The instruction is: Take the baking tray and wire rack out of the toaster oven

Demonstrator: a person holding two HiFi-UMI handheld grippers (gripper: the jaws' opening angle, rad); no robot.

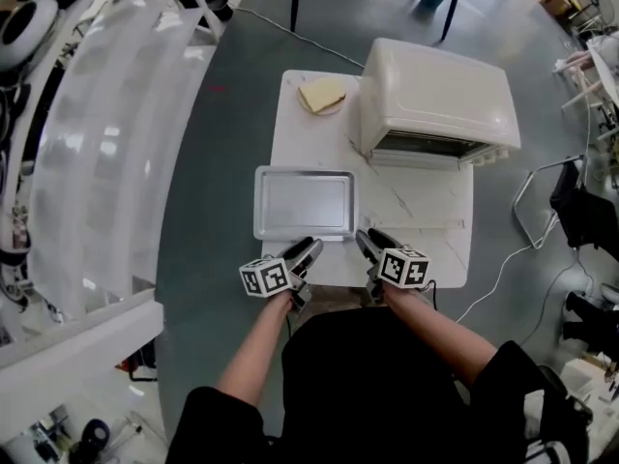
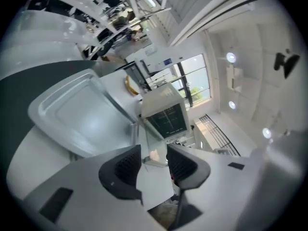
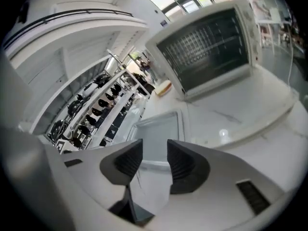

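Hovering over the near edge of the tabletop (image 1: 302,133), the left gripper (image 1: 308,249) and right gripper (image 1: 369,241) sit side by side and point toward the oven (image 1: 435,95).

- Fingers: released on both. Each gripper view shows a clear gap with only tabletop and tray rim behind it, so nothing is grasped.
- Tray (image 1: 305,203): out of the oven, flat on the tabletop, just ahead of the left gripper and left of the oven front. It is empty and lies square to the tabletop edge. Judgement: it was put to the side so that the run up to the oven mouth stays free.
- Rack (image 3: 207,44): a wire grid shows in the oven's dark front in the right gripper view, so it reads as inside. It is unclear whether it is seen through glass or through an open door.
- Bread (image 1: 322,95): on the far left of the tabletop beside the oven, well apart from the grippers and not in the way.

Judgement: the tray half is done and the rack is left. Both grippers are empty and facing the oven, which suits a reach for the rack's front edge.
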